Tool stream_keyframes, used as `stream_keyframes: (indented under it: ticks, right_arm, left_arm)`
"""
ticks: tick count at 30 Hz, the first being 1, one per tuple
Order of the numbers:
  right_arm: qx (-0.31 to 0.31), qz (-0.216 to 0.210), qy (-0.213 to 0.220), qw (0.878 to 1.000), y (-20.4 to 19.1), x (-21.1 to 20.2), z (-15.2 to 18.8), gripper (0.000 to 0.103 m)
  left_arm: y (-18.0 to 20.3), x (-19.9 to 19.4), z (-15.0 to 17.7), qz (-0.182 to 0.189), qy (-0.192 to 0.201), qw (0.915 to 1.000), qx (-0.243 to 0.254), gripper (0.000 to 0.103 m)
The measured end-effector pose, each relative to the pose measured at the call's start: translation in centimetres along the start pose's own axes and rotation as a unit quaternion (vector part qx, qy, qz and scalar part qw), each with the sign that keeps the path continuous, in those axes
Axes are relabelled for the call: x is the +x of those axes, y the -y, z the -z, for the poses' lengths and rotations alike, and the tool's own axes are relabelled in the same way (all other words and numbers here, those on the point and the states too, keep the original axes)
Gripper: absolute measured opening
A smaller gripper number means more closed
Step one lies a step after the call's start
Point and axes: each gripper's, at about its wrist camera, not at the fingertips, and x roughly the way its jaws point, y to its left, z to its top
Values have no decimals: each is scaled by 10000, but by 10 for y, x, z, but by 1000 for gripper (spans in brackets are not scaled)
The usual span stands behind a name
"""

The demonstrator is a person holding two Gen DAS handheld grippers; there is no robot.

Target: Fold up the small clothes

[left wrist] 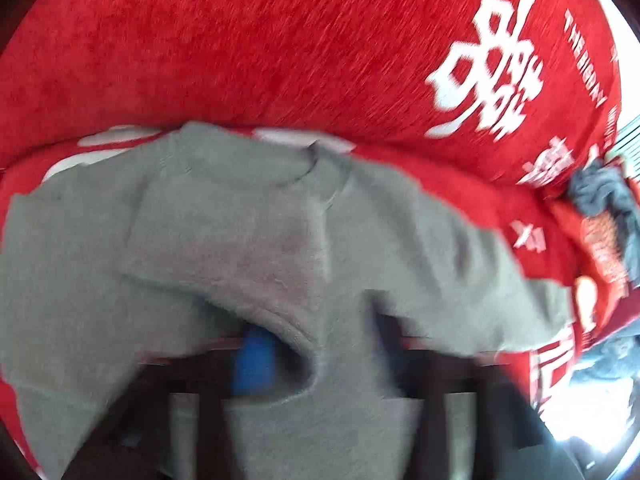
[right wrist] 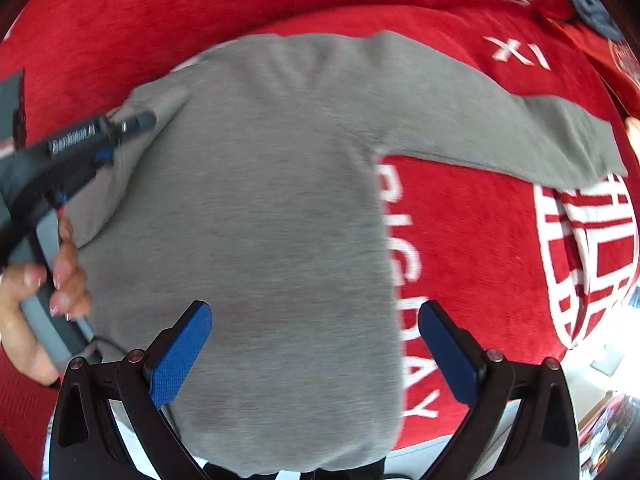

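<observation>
A grey long-sleeved sweater (right wrist: 272,184) lies flat on a red blanket (right wrist: 472,248) with white lettering. One sleeve (right wrist: 500,136) stretches out to the right. In the blurred left wrist view, the sweater (left wrist: 248,208) has its left side folded in over the body. My left gripper (left wrist: 320,352) is low over it with the fingers wide apart; grey cloth lies between them, but the pads do not press on it. In the right wrist view, that left gripper (right wrist: 128,128) reaches in over the sweater's left edge. My right gripper (right wrist: 316,356) stands open above the lower body, holding nothing.
A person's hand (right wrist: 60,280) grips the left gripper's handle at the left. A crumpled dark blue-grey garment (left wrist: 608,204) lies at the blanket's far right, also seen as a dark garment (right wrist: 592,4). The blanket ends near the bottom right, with bright floor beyond.
</observation>
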Motion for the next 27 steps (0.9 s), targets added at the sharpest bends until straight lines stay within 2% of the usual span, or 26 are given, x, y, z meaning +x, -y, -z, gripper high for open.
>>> stream_keyframes:
  ticks: [3, 6, 7, 9, 10, 12, 14, 15, 17, 18, 19, 20, 21, 22, 23, 24, 26, 27]
  right_arm:
    - [-101, 111, 141, 9998, -2, -4, -11, 103]
    - [-594, 146, 426, 9972, -29, -12, -29, 103]
    - [-841, 127, 554, 9948, -43, -14, -36, 103]
    - [-1439, 142, 822, 9861, -78, -17, -49, 103]
    - [-1841, 197, 967, 9779, -103, -17, -55, 103]
    - [-2517, 390, 1155, 9601, -147, -8, -65, 103]
    - [-3249, 671, 1479, 9317, -193, 10, -69, 103]
    - [-3498, 838, 1536, 9203, -207, 19, -71, 103]
    - [-4076, 1372, 1504, 8902, -240, 52, -76, 103]
    - [-4222, 1577, 1454, 8808, -247, 64, -78, 102]
    - [-4409, 1866, 1364, 8673, -255, 80, -80, 96]
    - [-4492, 1999, 1347, 8603, -258, 88, -82, 87]
    - [-4447, 1869, 1347, 8655, -254, 88, -85, 52]
    - [-4131, 1405, 1295, 8904, -244, 79, -96, 13]
    - [-3706, 954, 1285, 9149, -232, 70, -108, 7]
    - [-2931, 233, 1341, 9463, -204, 55, -122, 7]
    - [-1511, -631, 1391, 9767, -147, 39, -136, 7]
    - [-994, -858, 1340, 9822, -125, 39, -136, 11]
  left_arm:
    - [-4, -28, 16, -133, 207, 9993, 288, 74]
    - [-25, -67, 25, -177, 288, 9985, 426, 74]
    - [-36, -76, 24, -283, 337, 9982, 407, 75]
    - [-71, -91, 20, -743, 438, 9959, 283, 75]
    - [-85, -93, 16, -1020, 484, 9934, 223, 75]
    - [-125, -85, 6, -1865, 457, 9814, -1, 75]
    - [-159, -76, 2, -2186, 350, 9748, -264, 75]
    - [-175, -69, 1, -2263, 233, 9728, -430, 75]
    - [-194, -55, 2, -2313, 33, 9705, -677, 75]
    - [-200, -49, 4, -2358, -40, 9688, -766, 75]
    - [-204, -46, 6, -2370, -49, 9682, -800, 75]
    - [-207, -48, 9, -2339, 5, 9689, -810, 75]
    - [-206, -49, 10, -2340, 42, 9688, -813, 75]
    - [-205, -49, 11, -2356, 40, 9686, -796, 75]
    - [-203, -49, 12, -2375, 32, 9684, -762, 75]
    - [-202, -48, 12, -2382, 26, 9684, -735, 75]
    - [-199, -48, 7, -2352, 5, 9691, -743, 75]
    - [-200, -48, 7, -2325, -1, 9696, -762, 75]
